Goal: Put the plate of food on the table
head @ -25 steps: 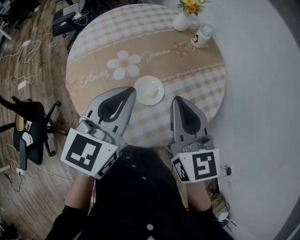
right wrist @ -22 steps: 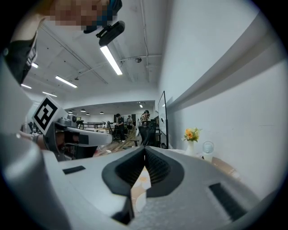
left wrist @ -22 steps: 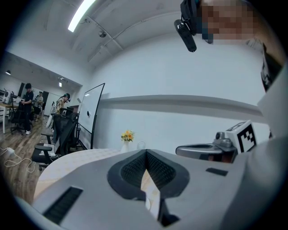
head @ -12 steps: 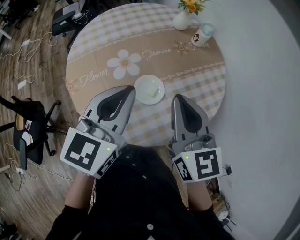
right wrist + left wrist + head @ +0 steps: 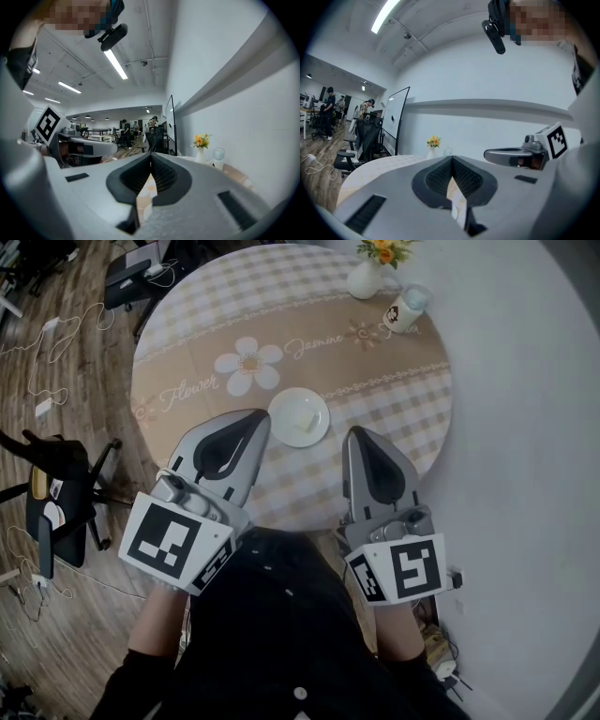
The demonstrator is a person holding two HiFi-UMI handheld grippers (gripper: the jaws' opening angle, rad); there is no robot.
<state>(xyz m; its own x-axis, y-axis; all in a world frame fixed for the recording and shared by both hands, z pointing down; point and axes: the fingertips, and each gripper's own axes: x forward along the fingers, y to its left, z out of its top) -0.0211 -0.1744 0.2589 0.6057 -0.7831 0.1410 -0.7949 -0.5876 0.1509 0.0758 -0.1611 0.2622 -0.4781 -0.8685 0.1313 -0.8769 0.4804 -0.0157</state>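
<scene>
- Our left gripper (image 5: 255, 420) and right gripper (image 5: 355, 435) had grey shells with black ribbed pads (image 5: 437, 180).
- Each bore a white cube (image 5: 173, 545) (black square markers).
- We wore a black buttoned top (image 5: 281, 634).

White plate (image 5: 299, 417), pale food (image 5: 304, 423), on table (image 5: 394, 399)

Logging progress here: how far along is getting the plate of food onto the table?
Done: the plate of food sits on the table, apart from both grippers. In hand: nothing; left gripper and right gripper show jaws together, empty. Left: nothing that I can see.
</scene>
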